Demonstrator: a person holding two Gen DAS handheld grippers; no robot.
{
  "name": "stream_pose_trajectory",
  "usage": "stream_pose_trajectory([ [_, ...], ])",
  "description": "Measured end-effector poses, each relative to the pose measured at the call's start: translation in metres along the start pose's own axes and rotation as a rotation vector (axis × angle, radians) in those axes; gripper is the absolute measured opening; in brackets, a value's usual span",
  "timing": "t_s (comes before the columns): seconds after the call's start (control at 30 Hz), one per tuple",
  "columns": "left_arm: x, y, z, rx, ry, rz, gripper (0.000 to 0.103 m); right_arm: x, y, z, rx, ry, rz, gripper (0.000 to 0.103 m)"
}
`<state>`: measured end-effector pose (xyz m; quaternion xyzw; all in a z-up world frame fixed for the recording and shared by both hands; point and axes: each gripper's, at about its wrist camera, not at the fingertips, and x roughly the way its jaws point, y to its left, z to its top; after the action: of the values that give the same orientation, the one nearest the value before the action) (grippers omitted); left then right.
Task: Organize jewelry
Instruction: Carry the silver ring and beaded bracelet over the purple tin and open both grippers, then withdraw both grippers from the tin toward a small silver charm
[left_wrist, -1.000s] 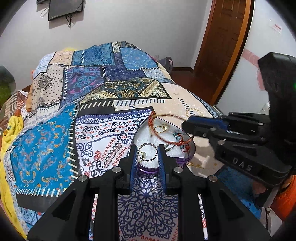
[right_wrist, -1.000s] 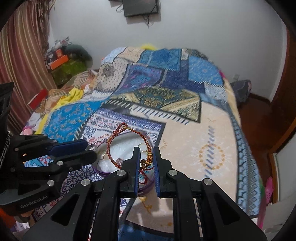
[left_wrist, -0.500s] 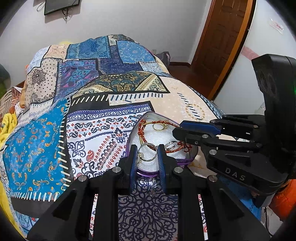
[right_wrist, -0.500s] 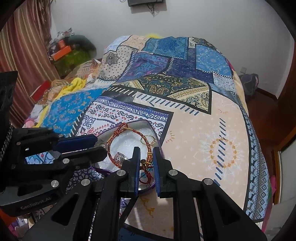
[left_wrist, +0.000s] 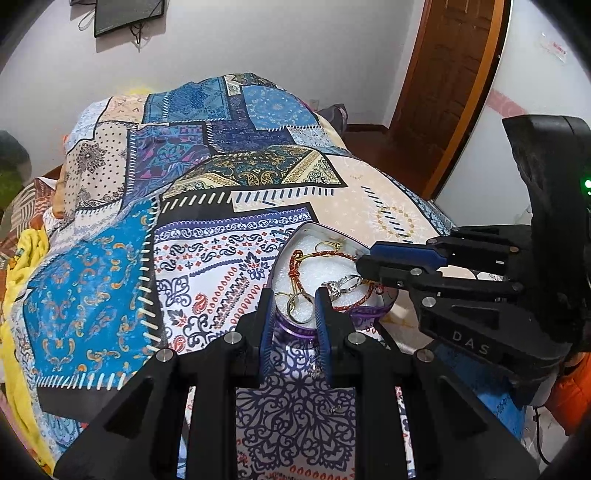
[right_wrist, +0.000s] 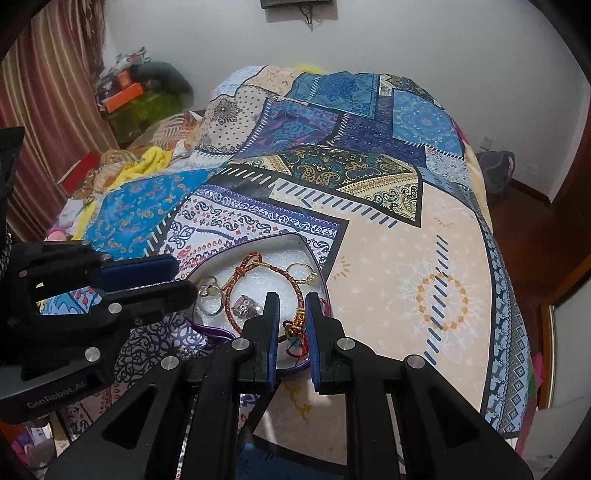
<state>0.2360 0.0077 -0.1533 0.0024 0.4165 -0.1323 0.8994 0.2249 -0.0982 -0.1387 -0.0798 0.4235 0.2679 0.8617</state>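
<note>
A purple heart-shaped tin (left_wrist: 354, 313) (right_wrist: 317, 263) with white foam lies on the patchwork bedspread. In it lie a red braided bracelet (left_wrist: 352, 301) (right_wrist: 291, 277), gold rings (left_wrist: 295, 303) (right_wrist: 209, 295), a gold hoop (right_wrist: 302, 272) and a silver ring (left_wrist: 338, 286) (right_wrist: 244, 306). My left gripper (left_wrist: 293, 310) is open just above the gold rings at the tin's near rim. My right gripper (right_wrist: 291, 322) is open, its fingers on either side of the bracelet's knotted tassel end, which rests in the tin.
The patchwork bedspread (left_wrist: 207, 206) covers the bed. A small silver chain piece (left_wrist: 316, 371) lies on the cloth in front of the tin. A wooden door (left_wrist: 447, 85) stands at the right, and clutter and a curtain (right_wrist: 48, 122) at the left.
Both grippers came down to the tin and opened. The bracelet went from hanging in my right gripper to lying in the tin, and the gold rings dropped from my left gripper onto the foam.
</note>
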Motion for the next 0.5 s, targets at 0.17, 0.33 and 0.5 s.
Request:
stream_pose_trajectory([
  [0.17, -0.010, 0.003, 0.000, -0.004, -0.013, 0.012, 0.021, -0.008, 0.003, 0.002, -0.003, -0.007, -0.012, 0.013],
  [0.33, -0.023, 0.008, -0.001, -0.025, -0.031, 0.027, 0.022, -0.018, 0.007, 0.004, -0.004, -0.023, -0.016, 0.014],
  [0.5, -0.036, 0.012, -0.005, -0.031, -0.045, 0.043, 0.023, -0.026, 0.013, 0.003, -0.014, -0.030, -0.027, 0.016],
])
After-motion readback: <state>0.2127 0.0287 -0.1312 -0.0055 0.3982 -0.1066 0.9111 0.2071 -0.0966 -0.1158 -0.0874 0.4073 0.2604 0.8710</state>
